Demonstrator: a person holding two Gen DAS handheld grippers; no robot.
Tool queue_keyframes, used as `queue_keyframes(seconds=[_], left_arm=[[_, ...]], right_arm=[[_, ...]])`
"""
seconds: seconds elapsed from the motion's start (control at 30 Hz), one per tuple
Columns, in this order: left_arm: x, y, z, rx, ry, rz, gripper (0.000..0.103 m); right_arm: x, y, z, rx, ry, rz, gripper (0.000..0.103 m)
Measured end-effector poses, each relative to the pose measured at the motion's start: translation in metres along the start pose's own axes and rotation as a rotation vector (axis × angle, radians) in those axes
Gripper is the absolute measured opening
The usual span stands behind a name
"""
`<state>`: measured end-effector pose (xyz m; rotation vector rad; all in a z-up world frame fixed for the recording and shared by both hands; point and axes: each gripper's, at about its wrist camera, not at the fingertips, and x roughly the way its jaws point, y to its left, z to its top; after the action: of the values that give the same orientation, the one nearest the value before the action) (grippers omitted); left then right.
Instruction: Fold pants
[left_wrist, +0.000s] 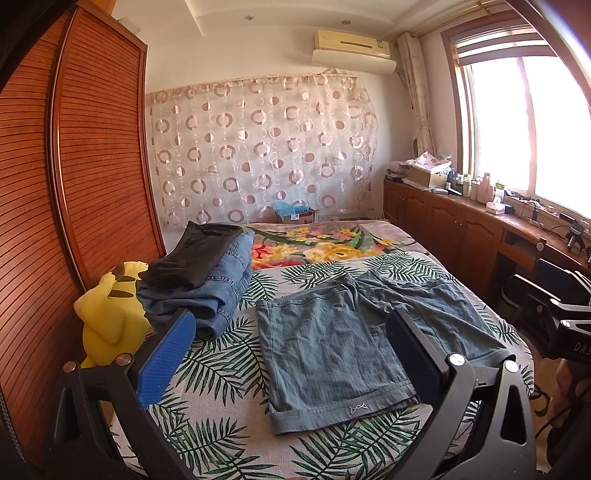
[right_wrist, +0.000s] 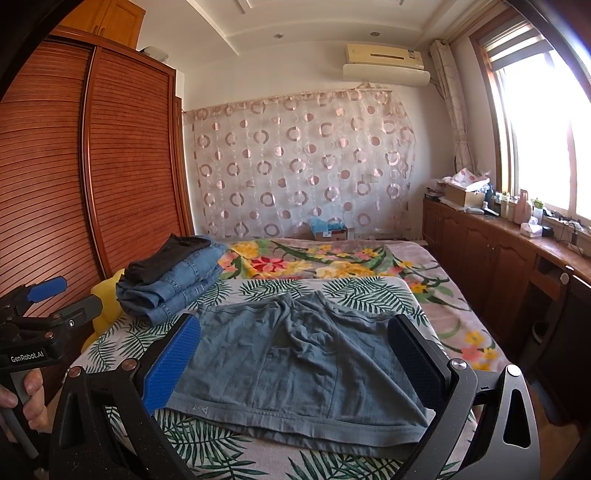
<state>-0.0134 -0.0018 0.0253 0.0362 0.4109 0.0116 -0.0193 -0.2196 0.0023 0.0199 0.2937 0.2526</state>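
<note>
Pants: the grey-blue pants (left_wrist: 332, 354) lie flat on the leaf-print sheet (left_wrist: 221, 373) at the near end of the bed, waistband toward you, the two short legs pointing away and splaying apart. No fold shows yet, as far as you can judge from here.

Lay of the cloth: the fabric is spread out with a bunched crease at the crotch (right_wrist: 291, 328); I judge it is laid open like this so you can bring one leg over the other.

Left gripper: your left gripper (left_wrist: 288, 354) hovers above the waistband side, fingers wide apart, holding nothing.

Right gripper: your right gripper (right_wrist: 295, 365) hangs over the pants too, equally wide open and empty; both seem poised to take hold of an edge.

Likely next need: a hold on the waistband and on a hem of one leg, by my reading.

Stack: folded jeans (left_wrist: 218, 291) with a dark garment (left_wrist: 192, 258) on top sit just beside the pants on the left, probably finished pieces kept out of the way.

Toy: a yellow plush (left_wrist: 107, 317) leans between that stack and the wardrobe (left_wrist: 74, 166).

Farther out: a floral blanket (left_wrist: 325, 243) covers the far half of the bed.
</note>
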Motion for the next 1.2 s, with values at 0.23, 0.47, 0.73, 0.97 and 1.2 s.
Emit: queue_keyframes(seconds=[0.23,0.47,0.73,0.97,1.2], left_arm=[[0.0,0.0,0.0,0.0,0.0,0.0,0.103],[-0.001,-0.001,0.001,0.001,0.004,0.0,0.103],[0.015,0.003,-0.014,0.01,0.038,0.0,0.103],[0.048,0.008,-0.041,0.0,0.132,-0.037,0.103],[0.07,0.006,-0.066,0.022,0.202,-0.05,0.103]], right_arm=[[0.0,0.0,0.0,0.001,0.0,0.0,0.101],[0.002,0.0,-0.001,0.002,0.004,-0.002,0.101],[0.008,-0.003,-0.007,-0.002,0.032,-0.007,0.101],[0.024,-0.011,-0.016,-0.001,0.081,-0.018,0.101],[0.037,-0.025,-0.023,0.006,0.132,-0.037,0.101]])
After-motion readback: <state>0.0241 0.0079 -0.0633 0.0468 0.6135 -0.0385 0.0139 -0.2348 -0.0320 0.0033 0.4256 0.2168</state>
